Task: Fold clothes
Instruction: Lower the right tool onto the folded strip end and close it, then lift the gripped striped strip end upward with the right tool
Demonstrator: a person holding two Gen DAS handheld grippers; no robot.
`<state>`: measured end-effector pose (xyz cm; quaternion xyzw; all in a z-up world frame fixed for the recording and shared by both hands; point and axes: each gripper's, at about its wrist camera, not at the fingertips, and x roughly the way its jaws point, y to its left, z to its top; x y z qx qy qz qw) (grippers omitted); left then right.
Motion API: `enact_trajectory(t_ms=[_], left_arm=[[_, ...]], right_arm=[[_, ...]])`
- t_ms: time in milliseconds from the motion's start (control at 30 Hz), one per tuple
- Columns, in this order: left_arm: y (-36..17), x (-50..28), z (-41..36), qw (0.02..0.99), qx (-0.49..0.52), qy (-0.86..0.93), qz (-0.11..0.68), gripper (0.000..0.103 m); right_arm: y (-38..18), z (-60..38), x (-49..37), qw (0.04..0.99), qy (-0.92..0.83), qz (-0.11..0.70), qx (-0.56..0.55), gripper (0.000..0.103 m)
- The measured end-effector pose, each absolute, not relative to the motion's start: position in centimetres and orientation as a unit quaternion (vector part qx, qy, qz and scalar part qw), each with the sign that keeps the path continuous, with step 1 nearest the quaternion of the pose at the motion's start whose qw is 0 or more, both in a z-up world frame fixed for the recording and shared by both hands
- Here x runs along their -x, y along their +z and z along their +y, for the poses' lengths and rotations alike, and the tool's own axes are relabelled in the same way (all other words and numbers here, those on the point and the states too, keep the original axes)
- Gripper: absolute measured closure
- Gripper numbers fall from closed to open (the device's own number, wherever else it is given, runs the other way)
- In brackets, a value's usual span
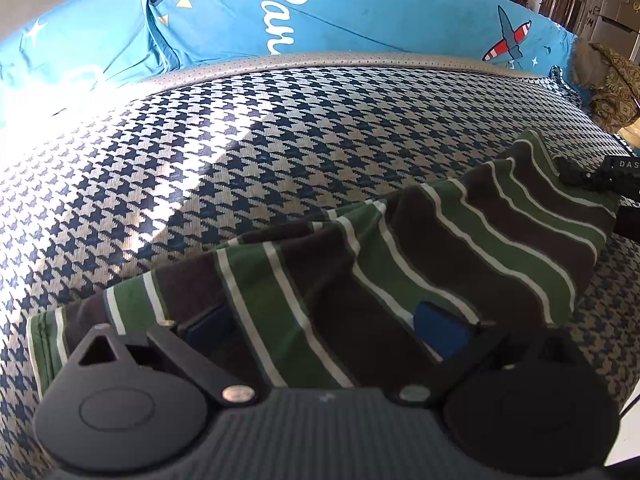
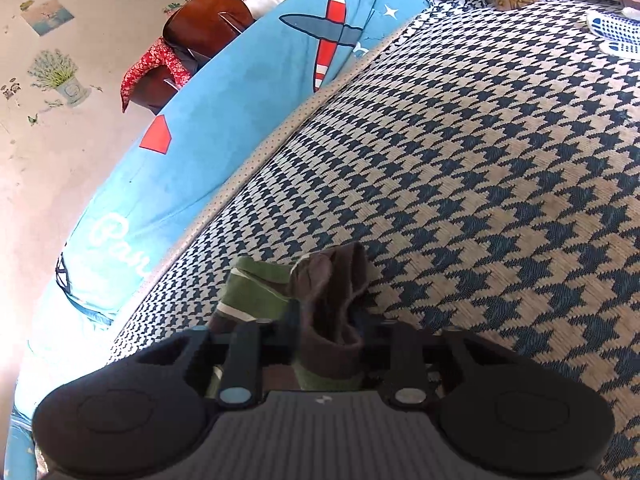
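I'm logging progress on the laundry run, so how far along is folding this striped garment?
Early to middle. Done: the striped garment is spread on the houndstooth surface, though wrinkled. In hand: the right gripper is shut on a bunched edge of it, while the left gripper sits over the cloth with jaws apart. Left: no neat fold shows yet, so the folding and flattening remain.

A lived-in home bedroom: a houndstooth-patterned woven bed mat, a bright blue cartoon-aeroplane quilt along its far edge, flower stickers on the pale wall, and a brown wooden guitar.
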<state>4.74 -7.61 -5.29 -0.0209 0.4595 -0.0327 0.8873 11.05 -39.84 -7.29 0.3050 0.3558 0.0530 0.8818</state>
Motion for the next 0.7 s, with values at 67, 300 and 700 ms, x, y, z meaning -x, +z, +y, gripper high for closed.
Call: enact_trajectory(t_ms=[67,300,700], left_arm=[[-5.5,-4.8,-7.7,0.887,0.019,-0.032,0.461,0.001],[-5.5,-4.6,-7.9,0.887,0.016,-0.034,0.460,0.001],[-5.3,-4.6,-8.1,0.889,0.018,-0.035,0.456,0.001]], right_arm=[[-7.2,-39.9,-11.0,0.883,0.056,0.354,-0.305,0.087],[-5.1,-38.4,-10.5,0.908,0.071,0.330,-0.247,0.091],[-0.8,-31.5,-7.7,0.956,0.122,0.260,-0.049,0.091]])
